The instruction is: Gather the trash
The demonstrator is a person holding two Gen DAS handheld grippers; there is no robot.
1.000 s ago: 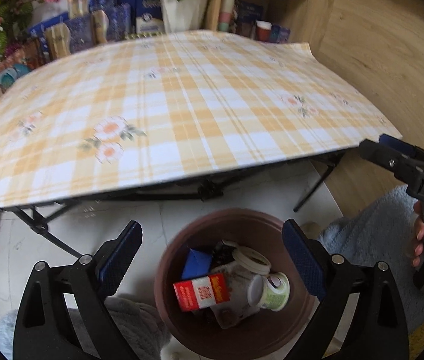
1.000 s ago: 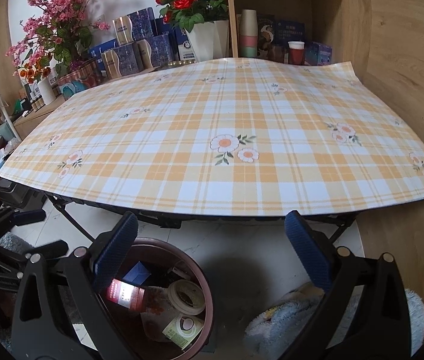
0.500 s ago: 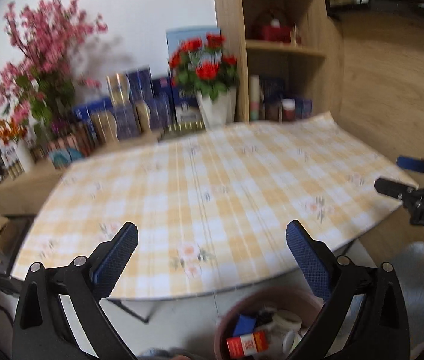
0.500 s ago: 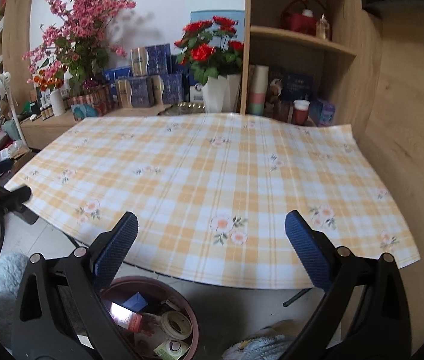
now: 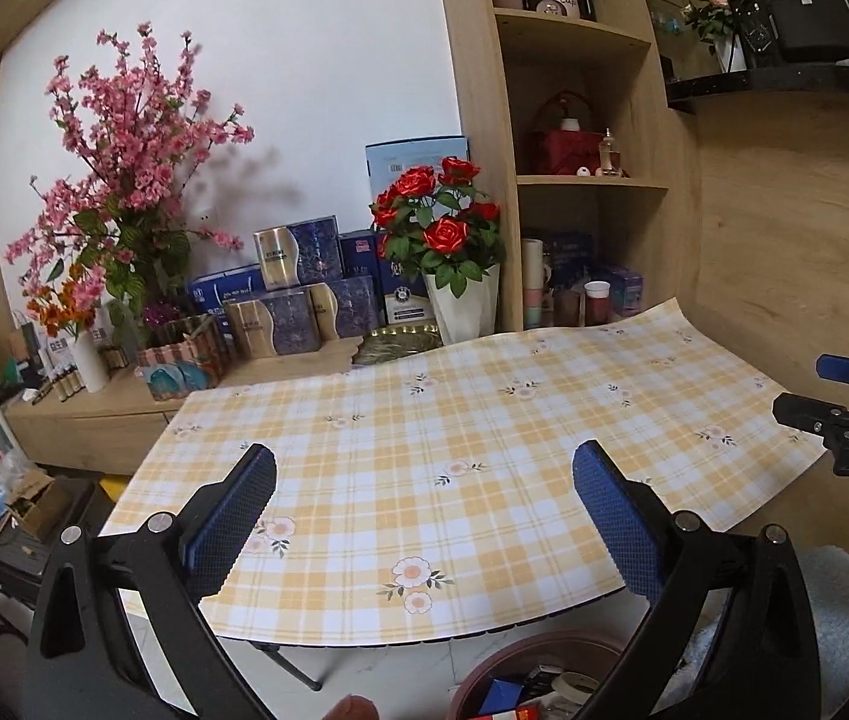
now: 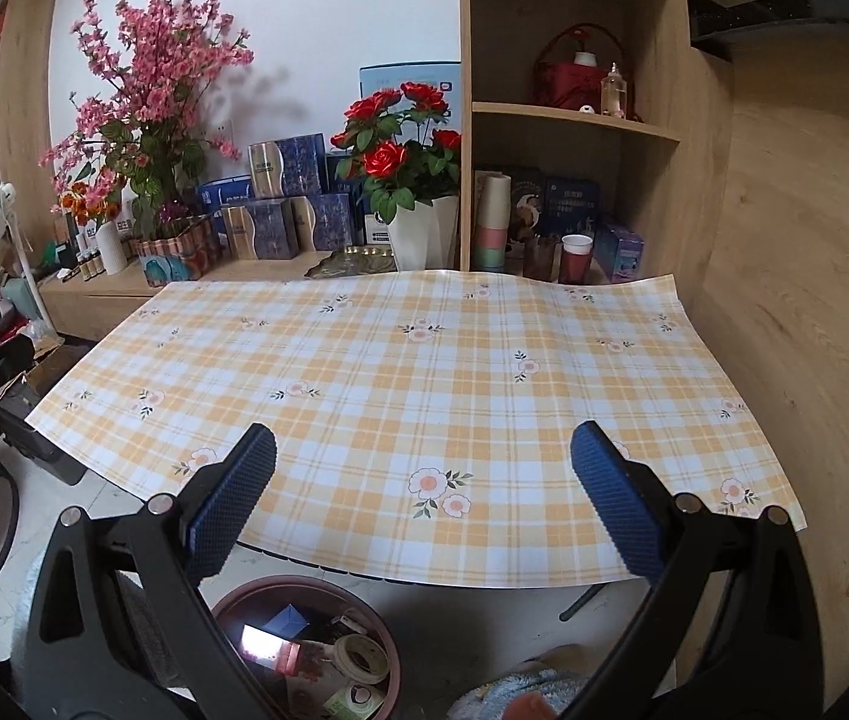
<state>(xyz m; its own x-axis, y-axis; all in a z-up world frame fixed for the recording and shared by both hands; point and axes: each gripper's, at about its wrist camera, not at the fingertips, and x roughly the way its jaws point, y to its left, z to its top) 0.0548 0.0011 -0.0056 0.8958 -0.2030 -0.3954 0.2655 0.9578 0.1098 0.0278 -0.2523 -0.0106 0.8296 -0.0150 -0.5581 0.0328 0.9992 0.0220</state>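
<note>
With both the left gripper [image 5: 424, 516] and right gripper [image 6: 423, 504] wide and empty above the bare desk [image 6: 424, 372], leftover trash could be missed, since the bin [image 6: 304, 591] sits nearly hidden below.

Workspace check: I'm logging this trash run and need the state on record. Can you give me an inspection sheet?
Surface: plaid cloth covers the table; nothing seen on it.
Job's things: brown bin on the floor by the table's near edge, holding a blue box, tape roll and other trash.
Clutter: nothing seen on the table.
Grippers: left claw and right claw both open and empty, above the near edge.
Cables: dark loop on the floor at the left.
Surroundings: shelves, red roses, pink blossoms, boxes.
</note>
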